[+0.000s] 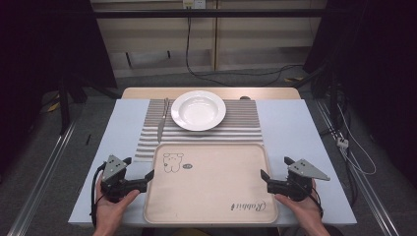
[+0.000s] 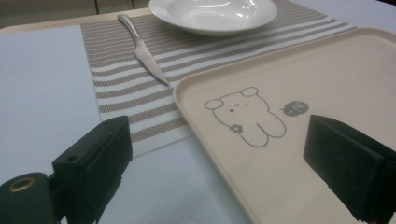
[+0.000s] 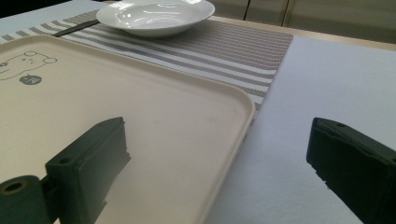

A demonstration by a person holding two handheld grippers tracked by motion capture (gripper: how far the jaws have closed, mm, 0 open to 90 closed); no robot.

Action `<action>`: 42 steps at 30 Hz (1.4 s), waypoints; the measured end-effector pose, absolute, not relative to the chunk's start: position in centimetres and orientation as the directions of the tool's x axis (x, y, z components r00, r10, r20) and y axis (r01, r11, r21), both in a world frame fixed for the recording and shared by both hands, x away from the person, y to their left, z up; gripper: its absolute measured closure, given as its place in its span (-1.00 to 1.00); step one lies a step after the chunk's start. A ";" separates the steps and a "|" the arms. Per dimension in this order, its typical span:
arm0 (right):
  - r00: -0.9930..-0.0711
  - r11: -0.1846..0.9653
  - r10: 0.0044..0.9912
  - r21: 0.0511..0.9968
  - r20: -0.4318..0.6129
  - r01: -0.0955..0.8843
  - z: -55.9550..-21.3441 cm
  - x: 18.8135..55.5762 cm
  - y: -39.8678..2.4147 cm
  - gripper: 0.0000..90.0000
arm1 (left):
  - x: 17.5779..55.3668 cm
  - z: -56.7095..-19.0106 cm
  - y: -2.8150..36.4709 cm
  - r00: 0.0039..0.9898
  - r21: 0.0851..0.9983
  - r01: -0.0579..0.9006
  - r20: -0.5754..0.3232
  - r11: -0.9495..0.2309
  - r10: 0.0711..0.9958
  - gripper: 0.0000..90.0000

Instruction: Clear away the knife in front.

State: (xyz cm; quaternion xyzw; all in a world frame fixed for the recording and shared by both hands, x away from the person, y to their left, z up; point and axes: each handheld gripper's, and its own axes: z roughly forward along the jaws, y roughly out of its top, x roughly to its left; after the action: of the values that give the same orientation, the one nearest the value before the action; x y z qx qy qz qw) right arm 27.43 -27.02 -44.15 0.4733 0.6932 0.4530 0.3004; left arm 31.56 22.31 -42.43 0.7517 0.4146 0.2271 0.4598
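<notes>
1. Lying at the near middle of the pale blue table (image 1: 300,128), a beige tray (image 1: 211,184) with a cartoon bear printed toward its 10 o'clock corner and the word "Rabbit" near its 5 o'clock corner fills the space between the two tongs.
2. At the tray's 9 o'clock edge, the left gripper (image 1: 142,176) is held in a hand (image 1: 112,209); its jaws stand wide apart, one over the table and one over the tray, clasping nothing.
3. At the tray's 3 o'clock edge, the right gripper (image 1: 264,178) sits in the other hand (image 1: 306,211), jaws likewise spread, straddling the tray's rim without touching it.
4. Beyond the tray, at 12 o'clock, a striped placemat (image 1: 243,125) carries a white plate (image 1: 198,110), empty.
5. A table knife (image 1: 163,120) lies on the placemat at the plate's 9 o'clock, just beside it, its tip near the tray's far edge.
</notes>
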 end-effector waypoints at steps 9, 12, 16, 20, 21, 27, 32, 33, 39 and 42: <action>-0.374 0.154 0.928 0.912 -0.001 0.379 -44.2 28.0 -27.3 -0.86 | 31.4 -42.3 22.3 0.541 0.878 0.409 -0.016 -0.246 0.841 -0.86; -0.375 0.151 0.927 0.915 0.001 0.375 -44.1 28.0 -27.2 -0.86 | 31.7 -42.3 22.0 0.551 0.868 0.427 -0.027 -0.254 0.834 -0.86; -0.378 0.154 0.926 0.912 0.001 0.379 -44.1 28.1 -27.1 -0.85 | 31.9 -42.1 21.7 0.552 0.872 0.421 -0.027 -0.251 0.834 -0.86; -0.374 0.152 0.927 0.907 0.007 0.394 -44.3 28.3 -27.1 -0.85 | 32.6 -42.0 21.6 0.556 0.866 0.429 -0.029 -0.257 0.831 -0.86; -0.374 0.152 0.927 0.907 0.007 0.394 -44.3 28.3 -27.1 -0.85 | 32.6 -42.0 21.6 0.556 0.866 0.429 -0.029 -0.257 0.831 -0.86; -0.379 0.150 0.925 0.910 0.008 0.386 -44.1 28.1 -27.0 -0.84 | 33.4 -41.6 21.4 0.561 0.867 0.425 -0.028 -0.258 0.827 -0.80; -0.388 0.154 0.922 0.908 0.010 0.389 -44.2 28.2 -26.8 -0.84 | 34.7 -41.0 21.0 0.562 0.869 0.426 -0.037 -0.251 0.826 -0.85; -0.392 0.152 0.920 0.909 0.014 0.389 -44.1 28.2 -26.9 -0.84 | 34.9 -40.9 20.9 0.562 0.866 0.432 -0.042 -0.250 0.826 -0.85; -0.413 0.155 0.911 0.915 0.014 0.373 -44.0 28.1 -26.7 -0.84 | 36.5 -40.7 20.7 0.552 0.857 0.448 -0.041 -0.255 0.833 -0.85; -0.413 0.152 0.910 0.914 0.019 0.376 -44.0 28.2 -26.7 -0.84 | 37.2 -40.4 20.3 0.545 0.852 0.459 -0.047 -0.251 0.837 -0.85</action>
State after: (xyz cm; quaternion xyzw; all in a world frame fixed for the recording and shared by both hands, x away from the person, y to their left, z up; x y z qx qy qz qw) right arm 28.22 -26.65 -44.05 0.4583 0.7018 0.4627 0.2888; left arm 37.23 20.35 -40.41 0.7612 0.4256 0.2151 0.4395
